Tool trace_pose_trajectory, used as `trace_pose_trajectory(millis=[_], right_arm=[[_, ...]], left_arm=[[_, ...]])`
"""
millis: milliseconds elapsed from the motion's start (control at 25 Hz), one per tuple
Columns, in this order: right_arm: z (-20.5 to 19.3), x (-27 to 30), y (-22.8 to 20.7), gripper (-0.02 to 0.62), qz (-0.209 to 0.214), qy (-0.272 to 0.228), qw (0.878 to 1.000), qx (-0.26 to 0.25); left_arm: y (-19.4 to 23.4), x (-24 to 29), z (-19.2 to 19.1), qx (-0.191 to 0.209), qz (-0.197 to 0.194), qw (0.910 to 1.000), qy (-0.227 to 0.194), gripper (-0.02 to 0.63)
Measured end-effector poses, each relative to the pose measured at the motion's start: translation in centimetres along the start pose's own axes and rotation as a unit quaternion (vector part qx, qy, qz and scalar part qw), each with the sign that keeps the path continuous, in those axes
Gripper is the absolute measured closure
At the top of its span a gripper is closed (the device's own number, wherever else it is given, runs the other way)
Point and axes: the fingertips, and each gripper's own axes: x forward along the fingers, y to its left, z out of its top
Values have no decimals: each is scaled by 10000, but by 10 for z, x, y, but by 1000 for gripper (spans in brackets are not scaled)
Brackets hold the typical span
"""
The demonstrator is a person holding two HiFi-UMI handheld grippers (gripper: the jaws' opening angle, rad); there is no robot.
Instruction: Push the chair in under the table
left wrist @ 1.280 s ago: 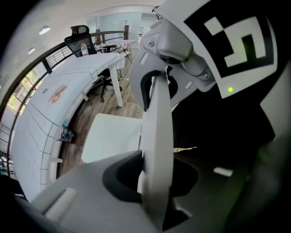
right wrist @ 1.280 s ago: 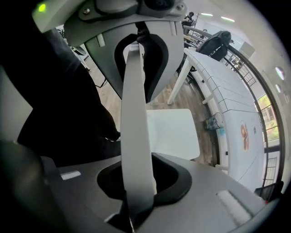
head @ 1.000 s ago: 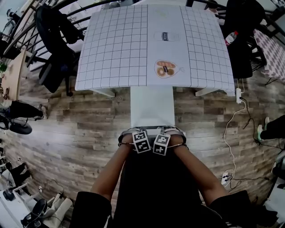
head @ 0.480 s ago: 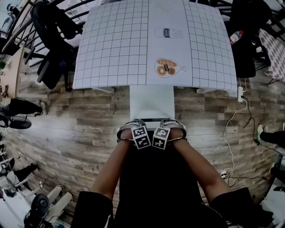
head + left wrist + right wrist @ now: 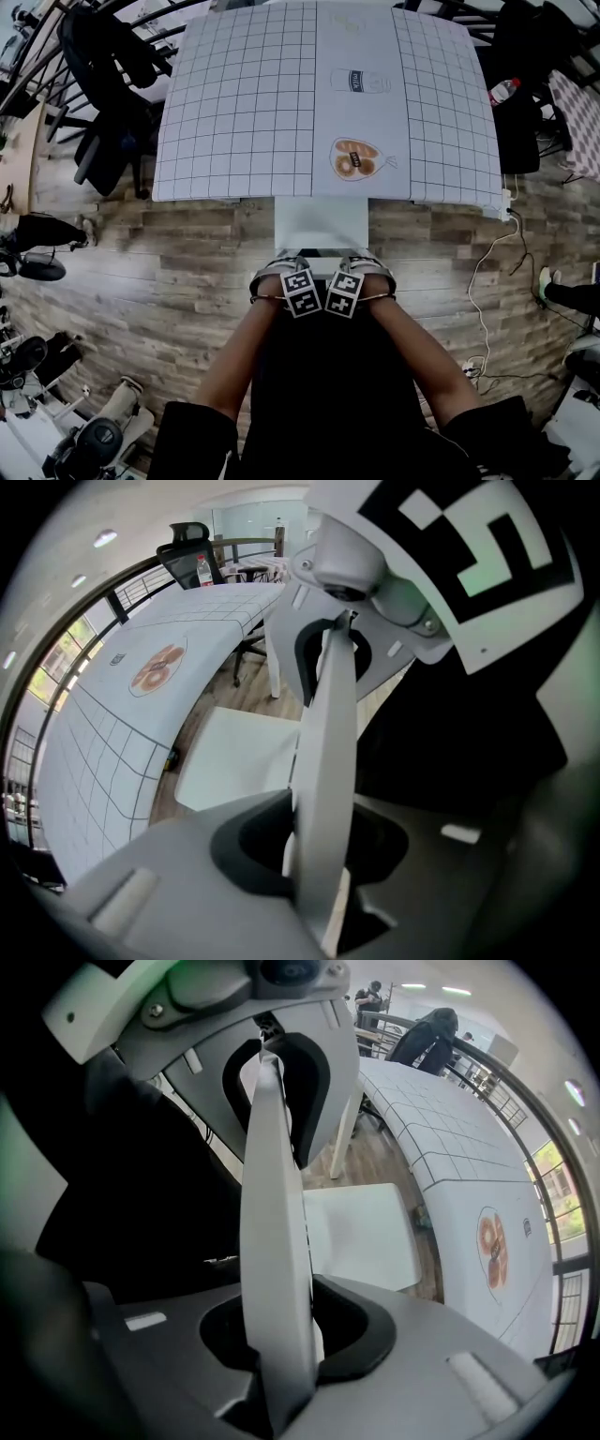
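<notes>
2 grippers sit side by side at the near end of the scene, the person's forearms running up to them. The left gripper (image 5: 286, 274) and the right gripper (image 5: 361, 272) both point down, and each has its jaws closed partway onto the white backrest (image 5: 330, 724) of the chair (image 5: 321, 223). The slab fills the gap between the pads on both, so each has a firm hold and neither is empty.

Beyond the backrest, a short strip of the white seat shows on the wooden floor (image 5: 187, 272), and its far part is already under the near edge of the table (image 5: 244, 112) with the gridded cloth. The chair lines up close to the table's middle, just below the printed bread picture (image 5: 352, 157).

The step in hand looks to be the last part of the push. It should go best with both hands driving evenly so the chair does not swing, keeping the grip as it is and the legs sliding flat, then stopping as the backrest nears the table edge.

Compared with 1 second ago, less seat shows clear of the table, and the table edge lies nearer the grippers. Both grips look the same.
</notes>
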Motion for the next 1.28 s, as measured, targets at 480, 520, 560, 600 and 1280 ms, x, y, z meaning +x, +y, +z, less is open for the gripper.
trace_pose_trajectory(millis=[480, 520, 560, 600, 1280], right_arm=[[6, -6, -56, 511, -33, -1, 10000, -82], [6, -6, -61, 511, -31, -2, 10000, -87], [6, -6, -66, 511, -31, -1, 10000, -88], [7, -6, -71, 511, -31, 2, 10000, -84], [20, -9, -148, 511, 109, 27, 9999, 101]], left_arm=[[55, -9, 11, 125, -61, 9998, -153, 508], [60, -9, 13, 129, -64, 9998, -161, 508], [65, -9, 14, 134, -77, 9997, -168, 509], [69, -9, 15, 144, -94, 9997, -176, 509], [148, -19, 25, 436, -237, 9984, -272, 514]])
